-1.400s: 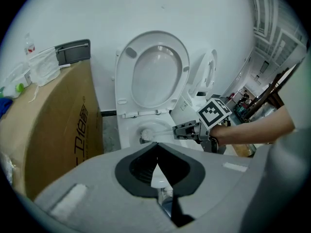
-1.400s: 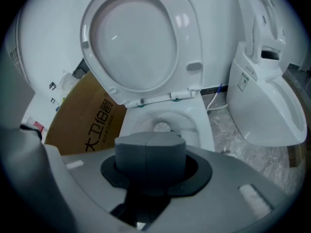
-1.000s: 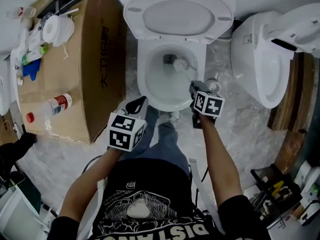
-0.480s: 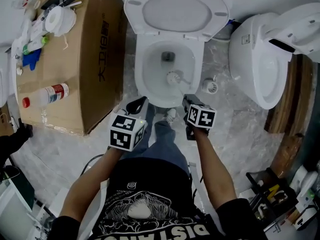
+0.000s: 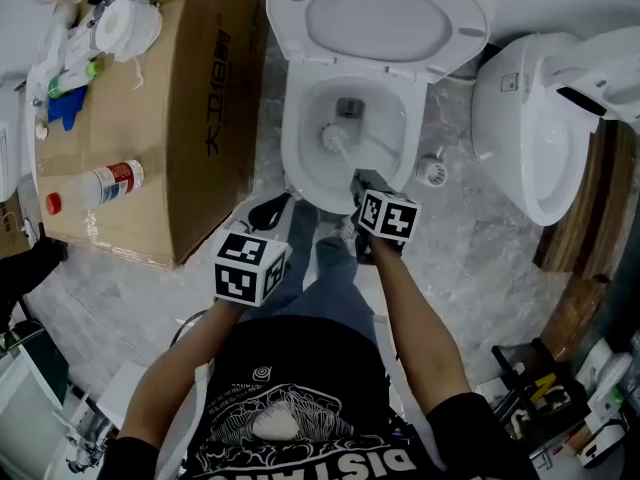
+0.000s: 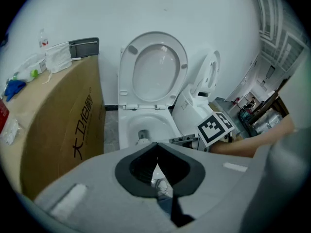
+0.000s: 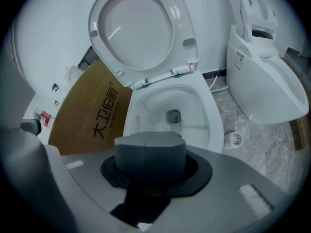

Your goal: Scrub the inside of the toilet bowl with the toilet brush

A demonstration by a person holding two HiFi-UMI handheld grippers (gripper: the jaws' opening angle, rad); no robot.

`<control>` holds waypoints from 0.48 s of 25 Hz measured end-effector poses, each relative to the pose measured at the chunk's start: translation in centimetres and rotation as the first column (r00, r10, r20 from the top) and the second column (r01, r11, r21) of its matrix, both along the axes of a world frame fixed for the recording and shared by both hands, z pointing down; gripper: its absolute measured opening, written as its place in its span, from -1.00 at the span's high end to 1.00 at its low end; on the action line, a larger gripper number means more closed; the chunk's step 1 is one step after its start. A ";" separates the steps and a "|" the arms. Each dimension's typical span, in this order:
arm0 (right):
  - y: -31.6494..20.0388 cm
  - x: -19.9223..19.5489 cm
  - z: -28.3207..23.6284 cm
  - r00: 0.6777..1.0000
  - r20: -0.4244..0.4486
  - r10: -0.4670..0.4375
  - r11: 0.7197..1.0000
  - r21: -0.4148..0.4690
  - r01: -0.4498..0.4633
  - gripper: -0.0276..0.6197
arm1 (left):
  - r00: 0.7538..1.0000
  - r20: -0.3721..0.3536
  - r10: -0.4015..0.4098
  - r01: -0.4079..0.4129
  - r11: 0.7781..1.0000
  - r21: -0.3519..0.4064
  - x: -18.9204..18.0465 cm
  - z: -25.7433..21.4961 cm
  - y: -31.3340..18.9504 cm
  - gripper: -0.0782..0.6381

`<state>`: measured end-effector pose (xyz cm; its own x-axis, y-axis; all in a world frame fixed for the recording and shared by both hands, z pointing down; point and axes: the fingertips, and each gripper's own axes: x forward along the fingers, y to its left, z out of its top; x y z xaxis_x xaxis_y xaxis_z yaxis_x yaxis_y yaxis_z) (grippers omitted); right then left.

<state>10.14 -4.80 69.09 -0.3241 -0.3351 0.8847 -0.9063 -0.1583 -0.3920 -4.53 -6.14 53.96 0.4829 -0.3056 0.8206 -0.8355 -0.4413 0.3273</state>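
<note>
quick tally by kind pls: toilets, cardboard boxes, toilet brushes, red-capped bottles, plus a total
toilets: 2, the open toilet and the second toilet
cardboard box: 1
toilet brush: 1
red-capped bottle: 1
total: 5

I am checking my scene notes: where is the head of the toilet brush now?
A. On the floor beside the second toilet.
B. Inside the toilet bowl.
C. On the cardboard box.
B: the head view shows the head of the toilet brush inside the toilet bowl, its handle running to the right gripper.
</note>
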 end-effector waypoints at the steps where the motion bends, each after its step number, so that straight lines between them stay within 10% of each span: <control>1: -0.7 0.0 0.1 1.000 -0.003 0.003 1.000 0.002 -0.003 0.45 | 1.000 0.001 0.001 -0.001 1.000 -0.002 -0.2 0.1 -0.1 0.81; 12: -1.1 2.6 1.8 0.996 -0.043 0.073 0.996 -0.053 -0.075 0.45 | 1.000 -0.003 0.008 -0.008 1.000 -0.023 -1.1 1.3 -1.9 0.81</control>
